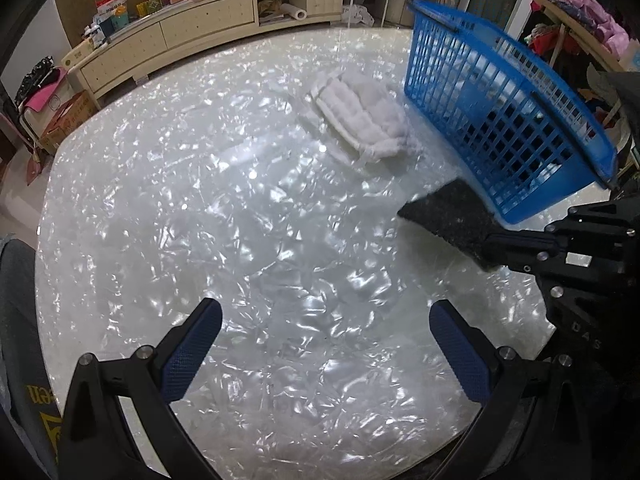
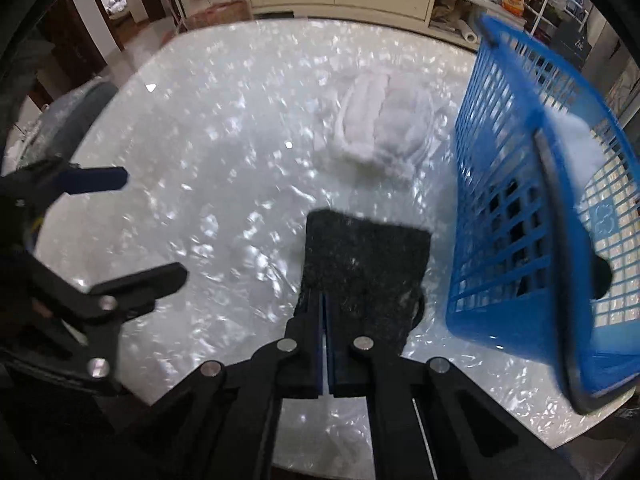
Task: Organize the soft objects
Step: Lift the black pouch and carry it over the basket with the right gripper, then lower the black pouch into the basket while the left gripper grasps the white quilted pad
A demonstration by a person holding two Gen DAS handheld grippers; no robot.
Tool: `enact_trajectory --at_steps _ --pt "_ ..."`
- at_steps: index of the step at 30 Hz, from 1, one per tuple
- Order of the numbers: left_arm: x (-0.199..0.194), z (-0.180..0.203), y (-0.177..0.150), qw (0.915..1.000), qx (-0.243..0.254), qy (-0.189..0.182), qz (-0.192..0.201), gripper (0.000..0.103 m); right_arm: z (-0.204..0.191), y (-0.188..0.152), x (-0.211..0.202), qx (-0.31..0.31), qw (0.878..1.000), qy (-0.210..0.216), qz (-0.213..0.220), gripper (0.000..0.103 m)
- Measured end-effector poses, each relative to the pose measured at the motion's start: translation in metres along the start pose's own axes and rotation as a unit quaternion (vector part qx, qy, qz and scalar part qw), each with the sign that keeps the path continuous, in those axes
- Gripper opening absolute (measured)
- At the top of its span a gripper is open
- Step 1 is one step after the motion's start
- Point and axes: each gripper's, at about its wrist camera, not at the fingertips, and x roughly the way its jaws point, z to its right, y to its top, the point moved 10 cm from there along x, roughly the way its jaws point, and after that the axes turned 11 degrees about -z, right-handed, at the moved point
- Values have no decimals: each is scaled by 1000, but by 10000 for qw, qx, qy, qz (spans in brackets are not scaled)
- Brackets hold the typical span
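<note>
Jaws of the right gripper (image 2: pixel 326 312) pinch only the near edge of the dark scouring pad (image 2: pixel 362 264), left gripper (image 1: pixel 324 344) wide and empty, so the pad may slip short of the blue basket (image 2: pixel 520 208).

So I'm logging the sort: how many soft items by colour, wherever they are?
White: 2, the white pad on the table and the white piece in the blue basket.
Dark grey: 1, the dark pad, in the right hand-held gripper.
Total: 3

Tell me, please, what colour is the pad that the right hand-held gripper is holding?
The pad is dark charcoal, almost black, with pale flecks; the right wrist view shows it best.
</note>
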Motion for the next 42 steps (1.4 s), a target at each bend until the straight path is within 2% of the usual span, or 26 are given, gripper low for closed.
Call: enact_trajectory --at_steps 10,18,26,30,36,42 --pt "-65 13 22 9989 103 -48 450 103 -3 12 -63 -112 9986 23 518 1" --pt "-99 16 50 9970 216 6 737 103 12 21 -121 -119 9956 110 925 1" --pt "-113 24 86 9953 277 8 925 103 55 43 -166 5 9907 34 1363 1" --pt "-110 28 104 9951 299 -4 942 103 88 56 -193 136 9856 -251 1668 1" --pt "-89 34 121 9959 384 3 813 103 136 63 -182 557 9834 -442 1670 1" --pt "-47 37 129 9980 394 -52 485 103 150 52 -118 686 9920 -134 1048 1"
